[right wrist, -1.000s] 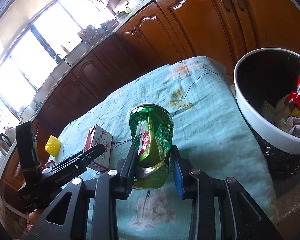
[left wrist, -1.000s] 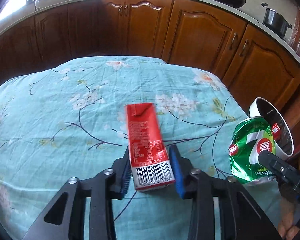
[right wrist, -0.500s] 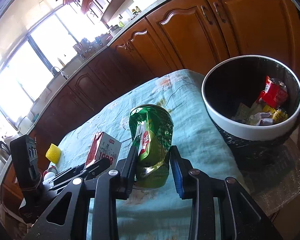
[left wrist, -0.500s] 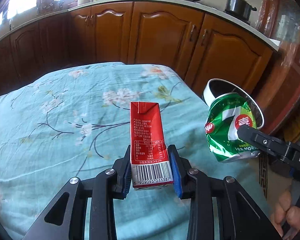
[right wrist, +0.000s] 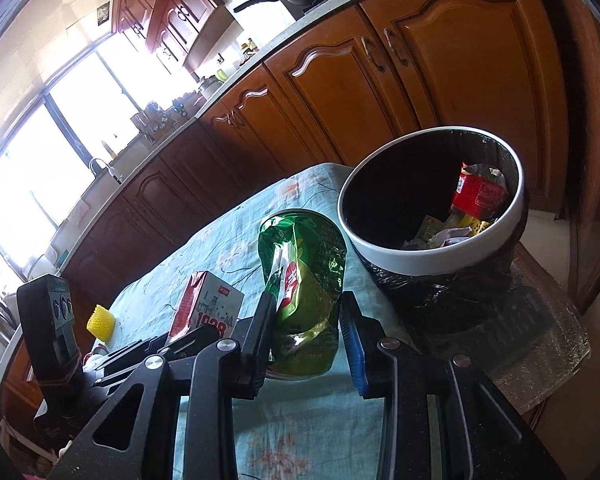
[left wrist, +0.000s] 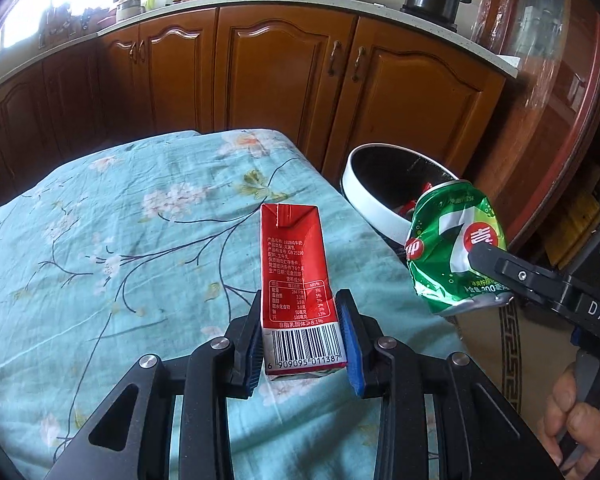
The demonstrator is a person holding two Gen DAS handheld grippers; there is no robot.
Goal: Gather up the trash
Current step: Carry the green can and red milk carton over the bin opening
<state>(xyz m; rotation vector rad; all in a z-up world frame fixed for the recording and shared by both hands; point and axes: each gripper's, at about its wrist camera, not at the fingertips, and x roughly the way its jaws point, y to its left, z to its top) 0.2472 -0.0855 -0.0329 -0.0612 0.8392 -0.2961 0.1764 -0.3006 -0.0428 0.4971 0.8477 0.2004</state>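
Note:
My left gripper (left wrist: pixel 302 340) is shut on a red milk carton (left wrist: pixel 296 276) and holds it upright above the flowered cloth. My right gripper (right wrist: pixel 306 340) is shut on a crushed green can (right wrist: pixel 304 292), which also shows in the left wrist view (left wrist: pixel 448 248). The carton shows in the right wrist view (right wrist: pixel 208 308) to the left of the can. A white-rimmed trash bin (right wrist: pixel 428 264) with a black liner stands past the table's right end and holds several pieces of trash. In the left wrist view the bin (left wrist: pixel 372 204) is just behind the can.
A table with a light blue flowered cloth (left wrist: pixel 120 240) lies below both grippers. A yellow object (right wrist: pixel 100 322) sits on its far left. Brown kitchen cabinets (left wrist: pixel 284 80) run behind the table and bin. A patterned floor mat (left wrist: pixel 512 344) lies beside the table.
Both grippers have moved to the right toward the bin with their loads. The bin has grown larger and nearer in both views.

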